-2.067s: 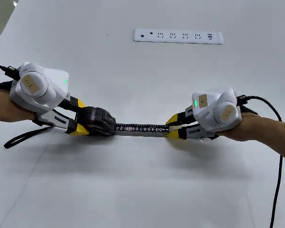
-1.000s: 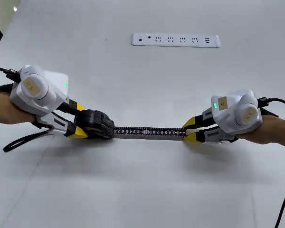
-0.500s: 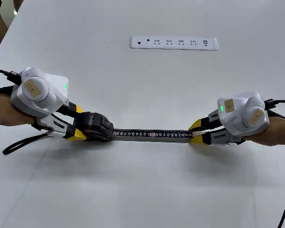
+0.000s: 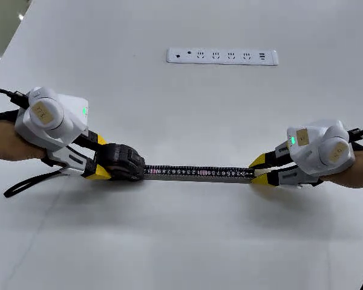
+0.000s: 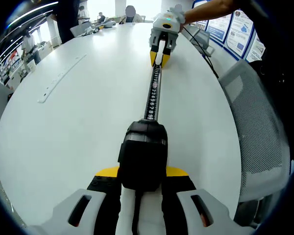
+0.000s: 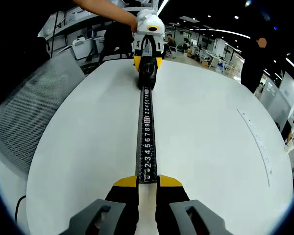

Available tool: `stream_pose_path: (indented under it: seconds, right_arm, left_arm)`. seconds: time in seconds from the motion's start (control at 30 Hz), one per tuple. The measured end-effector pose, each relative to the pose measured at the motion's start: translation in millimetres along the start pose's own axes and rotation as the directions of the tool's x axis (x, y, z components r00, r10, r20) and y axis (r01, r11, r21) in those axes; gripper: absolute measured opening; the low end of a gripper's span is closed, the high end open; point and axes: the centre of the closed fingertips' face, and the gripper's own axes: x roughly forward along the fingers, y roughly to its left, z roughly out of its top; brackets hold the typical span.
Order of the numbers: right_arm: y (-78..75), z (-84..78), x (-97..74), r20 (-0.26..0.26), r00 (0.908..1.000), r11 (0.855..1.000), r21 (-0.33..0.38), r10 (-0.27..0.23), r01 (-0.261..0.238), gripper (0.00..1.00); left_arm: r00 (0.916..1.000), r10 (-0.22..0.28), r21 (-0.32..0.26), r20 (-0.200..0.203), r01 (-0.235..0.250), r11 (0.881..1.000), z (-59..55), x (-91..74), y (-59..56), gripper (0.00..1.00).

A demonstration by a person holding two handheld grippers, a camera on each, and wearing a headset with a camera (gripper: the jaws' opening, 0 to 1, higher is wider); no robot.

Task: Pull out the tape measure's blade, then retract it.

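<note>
Farther from the case (image 4: 121, 162) than before, the right hand-held gripper (image 4: 258, 170) pinches the lengthened blade (image 4: 196, 173).

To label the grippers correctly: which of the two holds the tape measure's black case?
The left gripper, clamped on the black case; the right gripper pinches only the blade at its tip.

obstacles: power strip (image 4: 222, 56) far side, blade (image 4: 196, 173) across middle | free: near tabletop (image 4: 181, 241)

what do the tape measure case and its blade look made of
The tape measure case looks like matte black rubber-coated plastic, judging by its dull moulded surface. The blade is a thin dark strip with pale printed numerals, running straight, so likely coated steel, though unconfirmed.
</note>
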Motion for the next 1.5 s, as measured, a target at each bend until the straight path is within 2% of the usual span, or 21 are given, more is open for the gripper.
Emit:
stream_pose_path:
  seconds: [0.57, 0.87, 1.2, 1.5]
  right_arm:
    - [2.0, -9.5, -9.1, -0.012, 0.9999, 1.0, 0.015, -0.005, 0.006, 0.08]
    - [0.6, -11.9, -8.0, -0.016, 0.9999, 1.0, 0.021, -0.001, 0.001, 0.09]
    - [1.0, -13.7, -8.0, -0.044, 0.9988, 1.0, 0.007, 0.023, -0.023, 0.11]
    - [-1.4, -14.9, -7.5, -0.064, 0.9977, 1.0, -0.006, 0.023, -0.024, 0.12]
  left_arm:
    - [0.9999, -0.006, 0.003, -0.009, 0.006, 1.0, 0.1, 0.1, -0.6, 0.26]
    - [0.9999, -0.007, 0.007, -0.012, 0.007, 1.0, 0.4, 0.0, -1.1, 0.26]
    - [0.9998, -0.011, 0.016, -0.017, 0.011, 1.0, 1.6, 1.7, 0.2, 0.27]
    - [0.9994, -0.02, 0.013, -0.029, 0.021, 1.0, 0.8, 3.2, -1.6, 0.28]
